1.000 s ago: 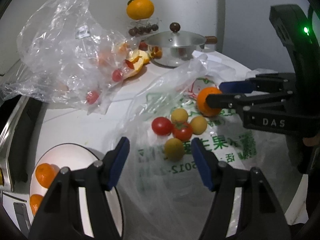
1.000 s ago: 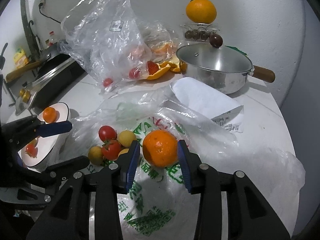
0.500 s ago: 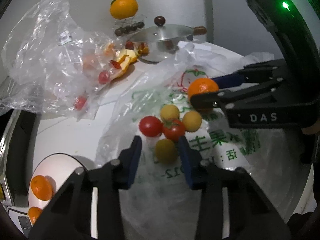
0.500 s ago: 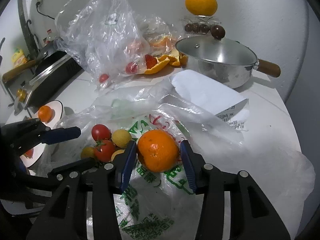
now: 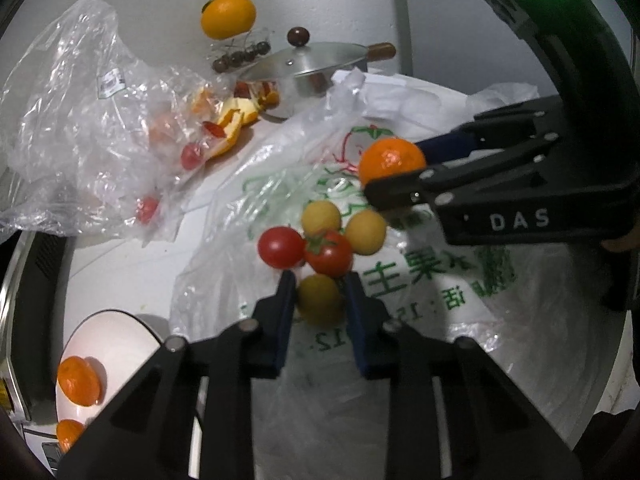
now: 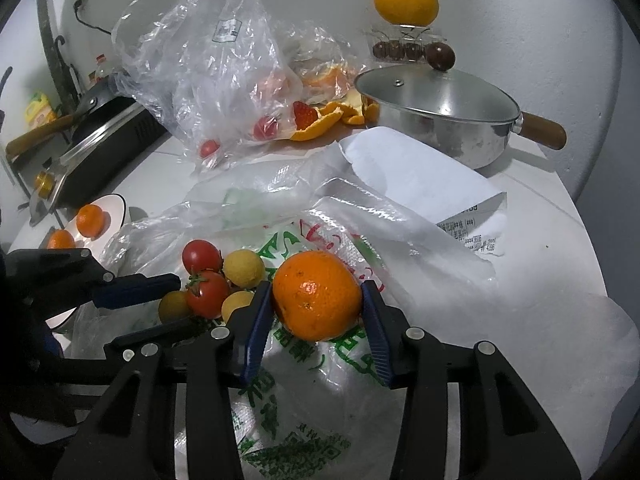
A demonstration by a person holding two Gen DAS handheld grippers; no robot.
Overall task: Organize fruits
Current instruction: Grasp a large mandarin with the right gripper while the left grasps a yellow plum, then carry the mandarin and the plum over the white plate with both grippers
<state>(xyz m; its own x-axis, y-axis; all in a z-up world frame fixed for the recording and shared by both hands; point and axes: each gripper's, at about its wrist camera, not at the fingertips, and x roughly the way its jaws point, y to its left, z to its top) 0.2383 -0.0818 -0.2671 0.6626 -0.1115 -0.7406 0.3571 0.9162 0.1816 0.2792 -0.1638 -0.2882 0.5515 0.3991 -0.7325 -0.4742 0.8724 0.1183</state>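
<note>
A yellow cherry tomato (image 5: 320,306) lies on the green-printed plastic bag (image 5: 420,320), at the near side of a small cluster. My left gripper (image 5: 319,282) is shut on it, pads pressed against both sides. Two red tomatoes (image 5: 329,253) and two more yellow ones (image 5: 365,231) sit just beyond. In the right wrist view, my right gripper (image 6: 316,289) is shut on a mandarin orange (image 6: 316,300) just above the bag. The left gripper (image 6: 162,308) comes in from the left edge there, its fingers around the yellow tomato (image 6: 173,307).
A white plate (image 5: 116,340) with two mandarins (image 5: 78,380) stands at the near left, beside a black stove (image 6: 108,128). A crumpled clear bag (image 5: 80,128) with tomatoes, orange peel (image 6: 320,122), a lidded steel pot (image 6: 440,112) and an orange on a stand (image 6: 406,0) fill the back.
The left gripper's jaws came together from wide open and now clamp the nearest yellow tomato. The right gripper stayed in place around the mandarin.
</note>
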